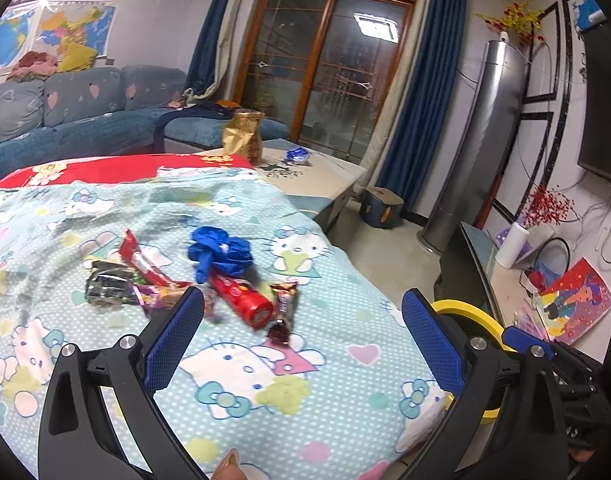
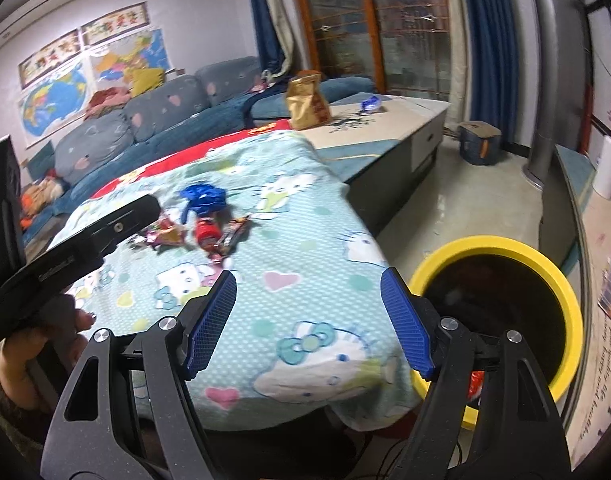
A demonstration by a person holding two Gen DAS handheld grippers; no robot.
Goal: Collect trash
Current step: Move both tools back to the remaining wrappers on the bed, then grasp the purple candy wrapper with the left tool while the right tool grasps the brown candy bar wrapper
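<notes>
Trash lies in a small heap on the cat-print cloth (image 1: 313,392): a crumpled blue glove (image 1: 219,252), a red tube (image 1: 241,300), a brown candy wrapper (image 1: 283,312), a red wrapper (image 1: 143,260) and a crumpled dark foil wrapper (image 1: 105,288). My left gripper (image 1: 301,308) hovers open just short of the heap, with nothing between its blue pads. My right gripper (image 2: 309,292) is open and empty too, above the near cloth edge, farther from the red tube (image 2: 206,234) and the glove (image 2: 203,196). A yellow-rimmed bin (image 2: 565,292) stands at its right.
A golden paper bag (image 1: 243,136) and a blue wrapper (image 1: 298,155) sit on the far low table (image 1: 329,184). A sofa (image 1: 65,120) runs behind. A hand (image 2: 33,340) holding the left gripper's body shows at the left of the right wrist view. A silver tower unit (image 1: 477,140) stands right.
</notes>
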